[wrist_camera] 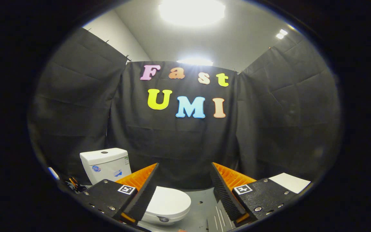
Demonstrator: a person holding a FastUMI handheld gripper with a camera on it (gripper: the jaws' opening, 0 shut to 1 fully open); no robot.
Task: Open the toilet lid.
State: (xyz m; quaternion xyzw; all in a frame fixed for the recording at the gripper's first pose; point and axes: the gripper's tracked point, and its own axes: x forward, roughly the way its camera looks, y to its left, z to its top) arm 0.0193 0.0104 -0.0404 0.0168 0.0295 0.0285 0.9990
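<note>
Gripper (184,190) held high and well back, aimed at the booth wall rather than down at the work. Jaws spread wide, nothing between them but open air and the grey floor (201,199) beyond.

Toilet (159,206) low and left of centre, small in view. Lid (167,199) down flat on the bowl, closed, front rim rounded toward the gripper. Left finger (140,190) overlaps the lid's near-left part in the view; contact unlikely, looks well apart in depth. Tank (105,163) upright behind, left of the left finger, flush button on top, stickers on its front face. Task not yet started, by the look of it.

Risks from here:
- Lid sits off to the left of the gripper line; straight descent likely lands on floor to its right. Needs a shift left and a downward tilt first.
- Lid smooth and glossy, front lip thin. Finger sliding over the top instead of catching under the rim a probable miss.
- Lifting too fast could slam the lid against the tank.
- Pushing down on the lid while hunting for the edge could shove or tip the toilet if it is light; cannot tell if fixed.

Containers: bowl covered, contents hidden. Tank closed, contents hidden. Small clutter (72,183) by the tank's left base, too small to identify. White sheet (290,182) lying beyond the right finger (227,190).
</note>
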